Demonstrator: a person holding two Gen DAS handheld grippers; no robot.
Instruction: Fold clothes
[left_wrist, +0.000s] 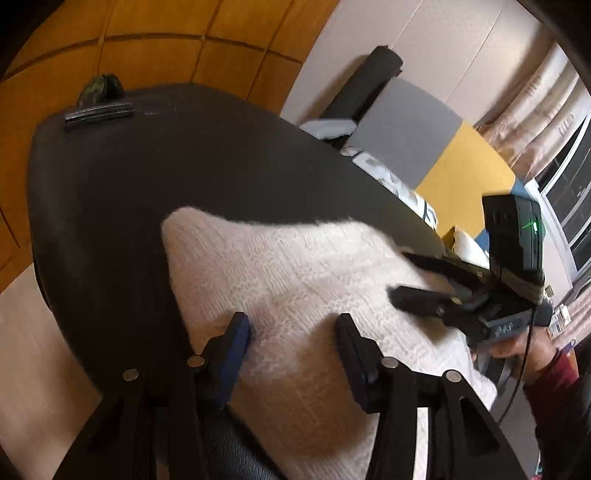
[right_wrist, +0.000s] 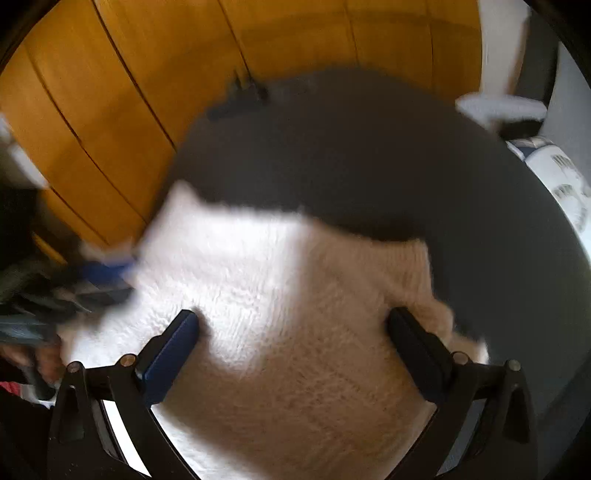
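Item: cream knitted garment (right_wrist: 280, 295), lying in a compact slab on the dark table (right_wrist: 369, 147), apparently partly folded. Your left gripper (left_wrist: 291, 328) and right gripper (right_wrist: 291, 325) hover above it, jaws spread, holding nothing. Any further fold is yours to do.

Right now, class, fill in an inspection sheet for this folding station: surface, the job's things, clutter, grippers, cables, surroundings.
Surface: dark table, mostly bare at the far side.
Job's things: white knitted garment lying on the near part of the table, far edge uneven.
Clutter: a small dark object at the table's far edge; too blurred to identify.
Grippers: left gripper jaws open above the garment, nothing between them; right gripper jaws wide open over the garment, not gripping.
Cables: a thin black cable hangs by the hand holding the right gripper.
Surroundings: wooden panelling behind the table; grey and yellow seat and curtains beside it.
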